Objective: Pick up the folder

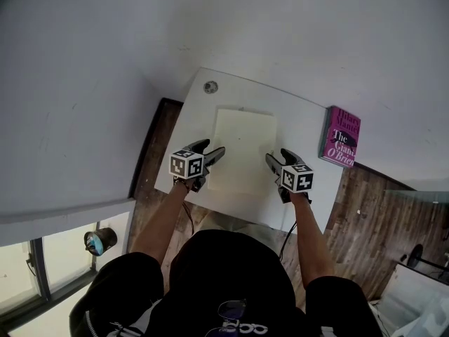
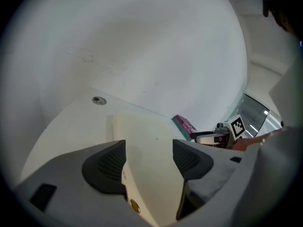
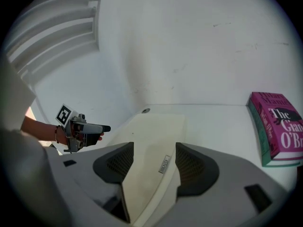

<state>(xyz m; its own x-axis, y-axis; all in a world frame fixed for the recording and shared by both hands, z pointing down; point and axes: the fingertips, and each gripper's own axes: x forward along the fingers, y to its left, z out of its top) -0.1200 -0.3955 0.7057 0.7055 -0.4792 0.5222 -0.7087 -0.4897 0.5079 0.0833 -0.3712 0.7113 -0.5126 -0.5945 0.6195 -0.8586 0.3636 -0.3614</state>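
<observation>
Now my left hand-held gripper (image 1: 212, 148) and right hand-held gripper (image 1: 278, 156) gape wide. The folder (image 1: 242, 153) lies flat beneath both on the tabletop (image 1: 302, 118).

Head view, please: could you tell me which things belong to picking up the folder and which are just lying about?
For the job: cream folder; left hand-held gripper; right hand-held gripper, both open.
Lying about: pink book; round grommet.

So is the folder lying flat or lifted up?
Lying flat. The folder rests on the white table; the left gripper and right gripper are open, not pinching it.
</observation>
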